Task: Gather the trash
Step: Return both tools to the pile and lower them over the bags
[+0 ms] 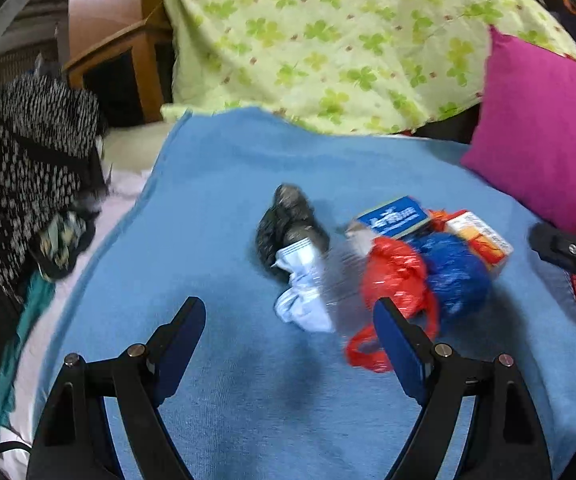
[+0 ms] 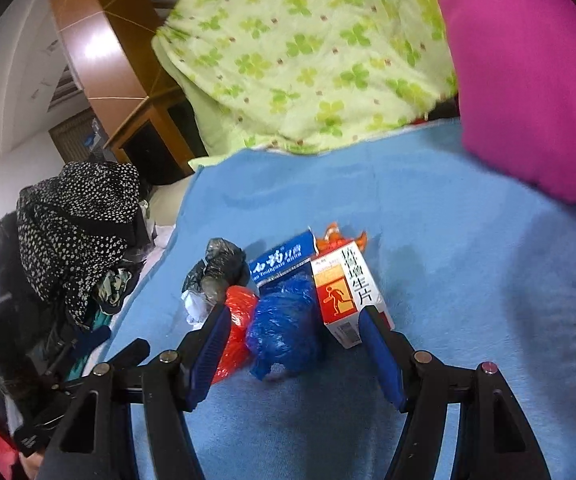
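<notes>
Fingers, left gripper (image 1: 290,322): spread wide with nothing between them, only bare blue blanket (image 1: 223,168); the trash pile lies ahead and toward its right finger, whose tip overlaps the red bag in this view.
Fingers, right gripper (image 2: 294,320): apart, not pressing on anything; the blue bag sits in the gap, the left fingertip just beside the red bag, the right fingertip at the near corner of the carton.
Nearer hand: right, by my judgement, since the pile already lies between its fingers, while the left would have to shift sideways.
Trash pile, place: middle of the blanket, below the green clover quilt (image 1: 328,40), with the pink pillow (image 1: 548,128) to its right.
Blue bag (image 2: 283,320): crumpled lump, long axis roughly along the fingers.
Red bag (image 2: 236,320): crumpled, touching the blue bag's left side.
Black bag (image 2: 219,266): farther back on the left.
White wrapper (image 1: 304,300): beside the black bag.
Carton (image 2: 346,300): orange and white, red panel with a walking figure, Chinese characters down one side, possibly 生片.
Toothpaste box (image 2: 277,262): blue, long axis across the pile; blurred white lettering.
</notes>
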The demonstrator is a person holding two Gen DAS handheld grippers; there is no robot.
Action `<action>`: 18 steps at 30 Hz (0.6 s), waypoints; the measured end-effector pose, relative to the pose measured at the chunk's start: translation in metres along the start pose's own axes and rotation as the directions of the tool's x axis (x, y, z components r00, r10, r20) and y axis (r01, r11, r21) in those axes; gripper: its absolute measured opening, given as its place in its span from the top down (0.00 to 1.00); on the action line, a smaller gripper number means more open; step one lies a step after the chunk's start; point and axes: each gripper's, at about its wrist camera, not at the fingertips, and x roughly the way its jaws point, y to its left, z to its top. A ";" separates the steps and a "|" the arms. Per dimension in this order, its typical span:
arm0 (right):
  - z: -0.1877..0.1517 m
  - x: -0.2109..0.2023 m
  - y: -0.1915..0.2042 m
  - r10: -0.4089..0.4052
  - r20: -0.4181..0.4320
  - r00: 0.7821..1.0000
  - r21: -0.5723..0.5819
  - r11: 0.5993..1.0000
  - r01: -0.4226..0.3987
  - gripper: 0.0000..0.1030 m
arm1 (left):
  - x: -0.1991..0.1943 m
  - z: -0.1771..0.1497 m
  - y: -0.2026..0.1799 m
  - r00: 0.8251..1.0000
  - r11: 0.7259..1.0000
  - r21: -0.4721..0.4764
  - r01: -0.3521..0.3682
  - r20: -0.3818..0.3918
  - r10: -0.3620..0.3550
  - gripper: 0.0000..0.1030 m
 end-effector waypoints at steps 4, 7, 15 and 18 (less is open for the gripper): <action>-0.001 0.014 -0.008 0.085 -0.041 0.996 0.084 0.993 -0.081 0.32 | 0.011 -0.002 0.012 0.999 0.999 -0.047 0.019 -0.039 -0.021 0.16; -0.004 0.023 -0.001 0.137 -0.069 0.988 0.106 0.986 -0.129 0.33 | 0.017 -0.005 0.013 0.995 0.996 -0.065 0.068 -0.071 -0.072 0.16; -0.010 0.048 0.009 0.106 -0.116 0.988 0.129 0.987 -0.091 0.33 | 0.030 -0.013 0.005 0.981 0.991 -0.053 0.124 -0.144 -0.130 0.16; -0.012 0.061 0.010 0.044 -0.129 0.991 0.117 0.993 -0.029 0.35 | 0.033 -0.011 0.006 0.981 0.991 -0.057 0.117 -0.148 -0.125 0.16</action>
